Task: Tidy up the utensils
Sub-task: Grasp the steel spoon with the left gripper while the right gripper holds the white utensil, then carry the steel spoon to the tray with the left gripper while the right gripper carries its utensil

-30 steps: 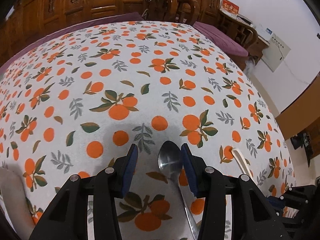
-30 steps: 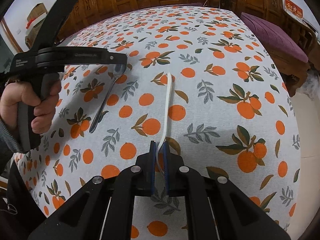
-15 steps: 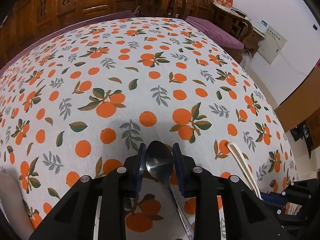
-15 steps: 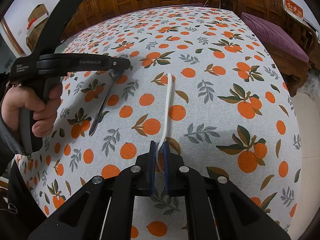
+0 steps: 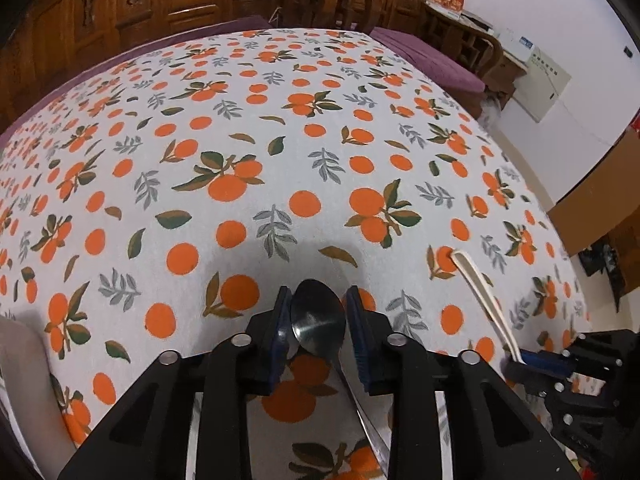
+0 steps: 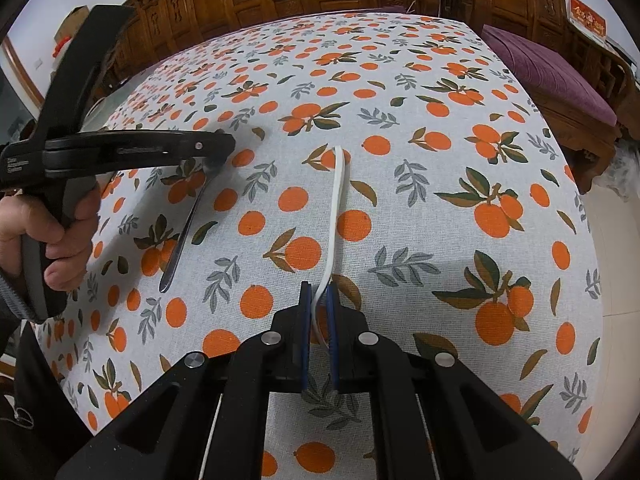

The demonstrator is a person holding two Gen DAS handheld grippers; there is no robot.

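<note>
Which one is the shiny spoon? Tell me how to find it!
Look at the tablecloth printed with oranges. Near its front edge, the left gripper points down with its jaws opening around a spoon bowl. That metal spoon is dark and shiny, unlike the flat white utensil beside it.

Black claw (image 6: 319,304), blue pads (image 6: 306,312), silver screws, grey sleeve (image 6: 12,292)

One metal spoon (image 5: 318,316), one white utensil (image 6: 337,216), two grippers, one tablecloth (image 5: 280,128).
</note>
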